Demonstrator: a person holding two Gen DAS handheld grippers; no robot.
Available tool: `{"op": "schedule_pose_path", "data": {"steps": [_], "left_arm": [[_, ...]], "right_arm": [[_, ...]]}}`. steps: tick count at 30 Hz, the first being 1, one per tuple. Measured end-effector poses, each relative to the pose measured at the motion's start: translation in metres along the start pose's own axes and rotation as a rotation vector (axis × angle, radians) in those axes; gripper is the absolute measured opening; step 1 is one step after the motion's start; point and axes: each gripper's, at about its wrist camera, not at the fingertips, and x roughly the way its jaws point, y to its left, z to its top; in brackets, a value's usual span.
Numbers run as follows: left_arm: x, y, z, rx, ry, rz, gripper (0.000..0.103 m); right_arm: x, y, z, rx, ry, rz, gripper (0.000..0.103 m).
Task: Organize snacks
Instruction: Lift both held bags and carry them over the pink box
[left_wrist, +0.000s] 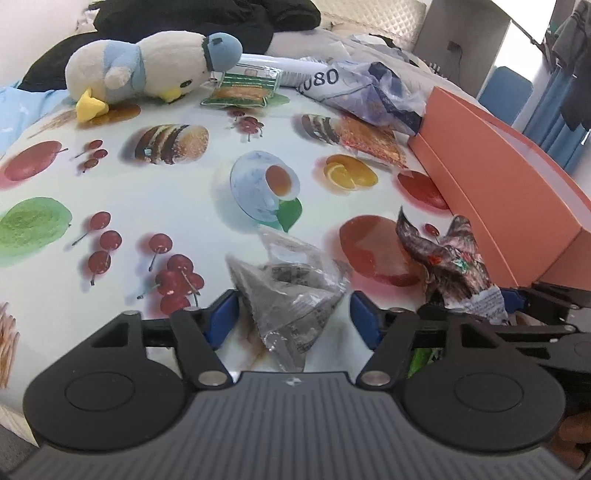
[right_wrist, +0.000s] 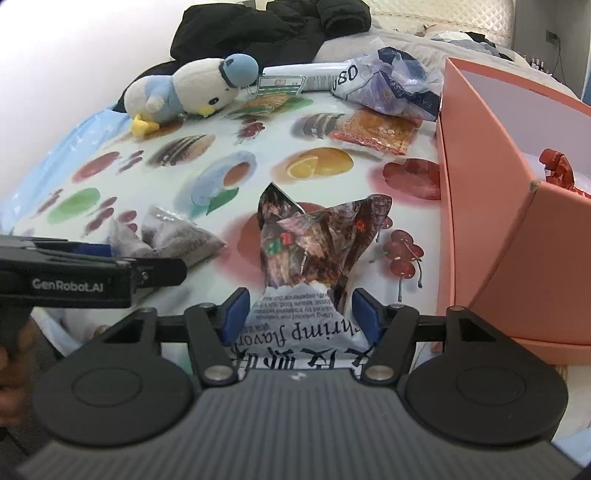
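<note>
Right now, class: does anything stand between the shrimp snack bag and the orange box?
Nothing visible does. The shrimp snack bag sits between the right tongs, with only bare tablecloth up to the orange box beside it.

"GenRobot.AI" on the left tool (right_wrist: 122, 258); "shrimp flavor" on the snack bag (right_wrist: 314, 258).

Plush penguin (left_wrist: 147, 66), black jacket (right_wrist: 273, 26)
</note>
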Motion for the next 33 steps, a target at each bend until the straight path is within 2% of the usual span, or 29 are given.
{"op": "schedule_pose_path", "data": {"steps": [6,13,23,33], "left_arm": [[-0.003,-0.003,0.001,-0.011,-0.019,0.018,0.056],[-0.028,-0.009,-0.004,-0.023,-0.039,0.032,0.054],[-0.082,-0.018,-0.008,-0.087,-0.062,0.001,0.054],[-0.138,-0.04,-0.001,-0.073,-0.101,-0.041,0.054]], "right_arm": [[-0.004,0.0,0.0,-0.004,-0.007,-0.003,0.053],[-0.019,-0.002,0.0,0.022,-0.024,-0.017,0.045],[-0.06,0.005,0.006,0.049,-0.072,-0.009,0.044],[-0.121,0.008,0.013,0.102,-0.128,-0.035,0.044]]}}
